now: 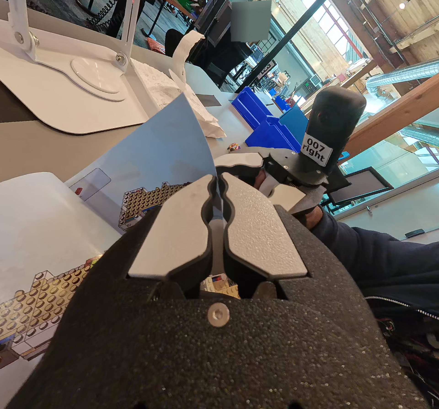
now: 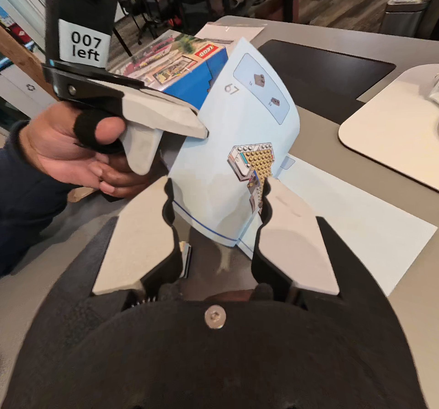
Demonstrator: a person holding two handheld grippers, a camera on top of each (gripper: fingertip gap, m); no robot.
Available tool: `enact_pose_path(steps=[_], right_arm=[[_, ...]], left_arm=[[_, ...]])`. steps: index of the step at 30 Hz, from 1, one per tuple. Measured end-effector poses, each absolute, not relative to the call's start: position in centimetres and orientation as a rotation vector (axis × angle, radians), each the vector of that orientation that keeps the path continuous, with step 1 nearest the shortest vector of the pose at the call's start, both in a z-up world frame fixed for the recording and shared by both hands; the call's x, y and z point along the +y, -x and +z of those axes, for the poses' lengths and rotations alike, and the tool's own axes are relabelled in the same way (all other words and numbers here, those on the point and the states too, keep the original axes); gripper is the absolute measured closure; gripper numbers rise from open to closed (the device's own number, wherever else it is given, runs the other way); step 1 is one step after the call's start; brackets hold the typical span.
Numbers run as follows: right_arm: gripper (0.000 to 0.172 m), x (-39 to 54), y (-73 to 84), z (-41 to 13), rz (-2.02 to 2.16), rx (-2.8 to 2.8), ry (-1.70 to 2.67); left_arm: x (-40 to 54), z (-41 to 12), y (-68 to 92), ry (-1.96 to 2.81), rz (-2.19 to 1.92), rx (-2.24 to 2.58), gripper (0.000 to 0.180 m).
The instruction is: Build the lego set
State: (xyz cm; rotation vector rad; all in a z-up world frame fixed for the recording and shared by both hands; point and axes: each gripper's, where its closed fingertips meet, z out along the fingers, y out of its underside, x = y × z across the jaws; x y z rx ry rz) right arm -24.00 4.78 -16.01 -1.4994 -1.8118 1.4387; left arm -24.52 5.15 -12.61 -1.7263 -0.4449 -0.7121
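- The left gripper point(image 1: 219, 179) is seen closed on the free edge of a light-blue page point(image 1: 152, 150) of an instruction booklet; both of its pads point(image 1: 211, 191) are pressed flat on the paper, with the sheet running up between them
- The page point(image 2: 237, 117) is lifted into a curve above the open booklet point(image 2: 344, 221), which lies flat on the grey table point(image 2: 332, 136), its other sheets spread to the near left in the left wrist view
- The right gripper point(image 2: 217, 181) is held with its jaws spread wide; the curved page stands between the 2 fingers, and nothing is gripped by it
- The grip is best kept on the page margin only, so that 1 sheet is carried and the sheets beneath are left down
- Judged from the curl, the page should be led in an arc about the spine; a straight pull away from the spine could crease or tear it
- The open right fingers should be kept clear of the paper's edge, since the right pad point(image 2: 266, 191) lies very near the printed drawing and could snag it
- A blue box point(image 2: 190, 65) stands just beyond the page on the far left, and blue bins point(image 1: 268, 124) lie far right in the left wrist view; the sweep should be kept short of both
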Motion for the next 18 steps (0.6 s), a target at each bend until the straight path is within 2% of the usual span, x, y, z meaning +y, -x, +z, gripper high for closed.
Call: enact_pose_path(steps=[4,7,18], right_arm=[[0.128,5.4,24.3,-16.5,1.424,-1.778,1.517],[0.138,5.8,24.1,-16.6,1.451,-1.758,1.528],[0.139,5.1,23.4,-15.9,1.547,-1.803,1.482]], left_arm=[[5.2,-12.7,24.5,1.725,-0.719,-0.445,0.177],[5.2,-12.9,24.6,1.731,-0.711,-0.442,0.177],[5.3,-12.1,24.0,1.73,-0.626,-0.32,0.164]])
